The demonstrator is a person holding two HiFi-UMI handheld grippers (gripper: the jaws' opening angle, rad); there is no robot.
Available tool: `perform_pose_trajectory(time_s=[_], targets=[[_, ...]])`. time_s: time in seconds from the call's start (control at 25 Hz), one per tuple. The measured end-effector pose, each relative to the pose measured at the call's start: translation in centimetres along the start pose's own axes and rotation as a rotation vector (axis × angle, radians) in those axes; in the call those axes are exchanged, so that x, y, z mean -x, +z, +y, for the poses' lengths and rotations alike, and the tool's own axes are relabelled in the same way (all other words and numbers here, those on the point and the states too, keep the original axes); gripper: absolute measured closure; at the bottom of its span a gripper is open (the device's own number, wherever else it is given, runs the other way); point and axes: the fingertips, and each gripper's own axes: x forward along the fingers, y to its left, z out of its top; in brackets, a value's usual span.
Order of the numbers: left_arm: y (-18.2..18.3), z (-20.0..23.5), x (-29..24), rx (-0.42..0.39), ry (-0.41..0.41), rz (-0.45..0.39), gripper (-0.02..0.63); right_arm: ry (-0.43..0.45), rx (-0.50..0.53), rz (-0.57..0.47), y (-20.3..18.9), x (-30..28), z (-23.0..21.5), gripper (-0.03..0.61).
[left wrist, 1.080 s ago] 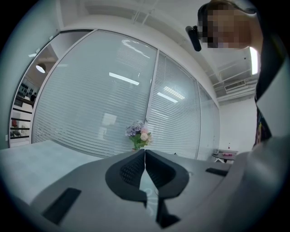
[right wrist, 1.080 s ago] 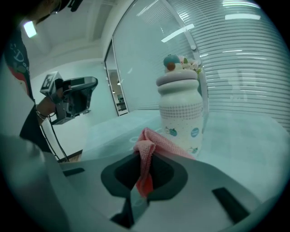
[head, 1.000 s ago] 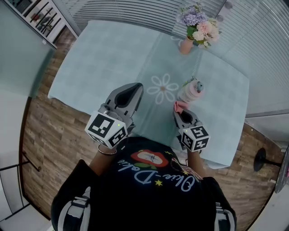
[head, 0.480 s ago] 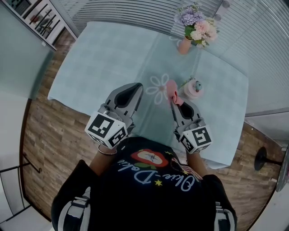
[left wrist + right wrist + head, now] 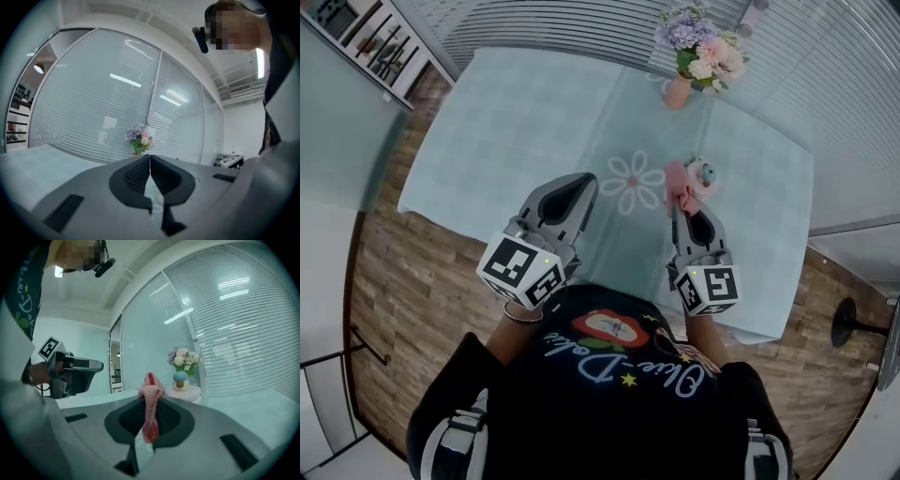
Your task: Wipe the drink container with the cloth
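The drink container (image 5: 705, 174) is a small pink and white cup with a blue-capped figure on its lid; it stands on the pale teal table (image 5: 516, 112). My right gripper (image 5: 683, 199) is shut on a pink knitted cloth (image 5: 675, 177), which lies against the container's left side. In the right gripper view the cloth (image 5: 151, 394) hangs pinched between the jaws, with the container's lid (image 5: 182, 382) just behind it to the right. My left gripper (image 5: 579, 186) hovers at the table's near edge, shut and empty, its jaws (image 5: 150, 171) pressed together.
A pink vase of flowers (image 5: 696, 49) stands at the table's far side, beyond the container. A white daisy print (image 5: 633, 184) marks the tablecloth's middle. Wooden floor surrounds the table; glass walls with blinds stand behind it. A black stool base (image 5: 847, 328) sits on the right.
My right gripper carried the cloth from the container's near side around to its left side. The left gripper has stayed where it was.
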Motion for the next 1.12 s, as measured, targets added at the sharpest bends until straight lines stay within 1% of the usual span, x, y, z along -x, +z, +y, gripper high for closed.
perform_pose_trajectory(time_s=[0.32,0.8,1.12], targets=[[-0.1,0.3,0.4,0.005,0.010,0.004,0.609,-0.030,-0.003,0.054,-2.3,-0.1,-0.5,0.552],[-0.3,0.8,0.5,0.004,0.029,0.011,0.609,-0.036,-0.002,0.149,-6.0,-0.7,-1.0,0.552],[-0.5,0.8,0.4,0.003,0.025,0.017,0.609,-0.041,-0.003,0.204,-8.1,-0.4,-1.3,0.552]])
